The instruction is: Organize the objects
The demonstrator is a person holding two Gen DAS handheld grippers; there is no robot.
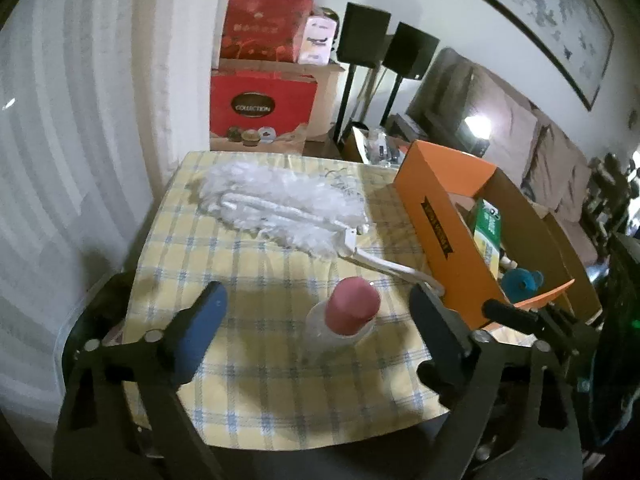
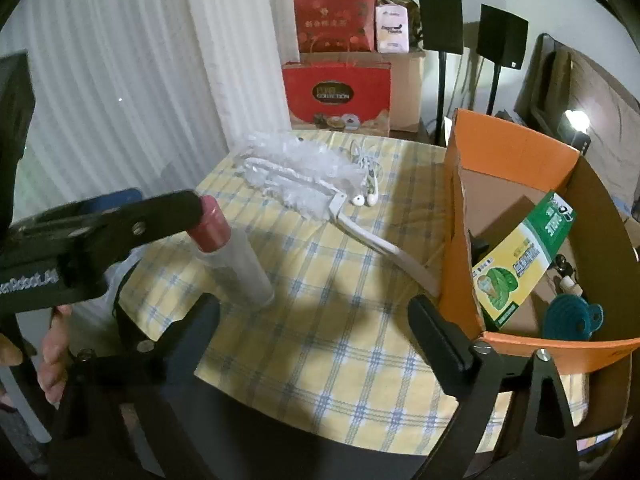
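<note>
Checked cloth (image 1: pixel 248 380) is spread over the tabletop. Bottle (image 1: pixel 344 320) with red cap is stood upright near the front edge, framed by the wide-open left gripper (image 1: pixel 316 312), pads not touching it. Duster (image 1: pixel 280 204) is laid toward the far edge, earphones (image 2: pixel 366 184) beside it. Orange box (image 2: pixel 516 160) is set at the right edge. Right gripper (image 2: pixel 316 320) is held wide open, nothing gripped.

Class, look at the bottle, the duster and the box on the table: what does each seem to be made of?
Bottle: probably clear frosted plastic, since the cloth shows through, with a matt red cap.
Duster: fluffy white synthetic-looking strands on a smooth, glossy white plastic-looking handle.
Box: cardboard, orange and matt outside, plain brown inside.
</note>
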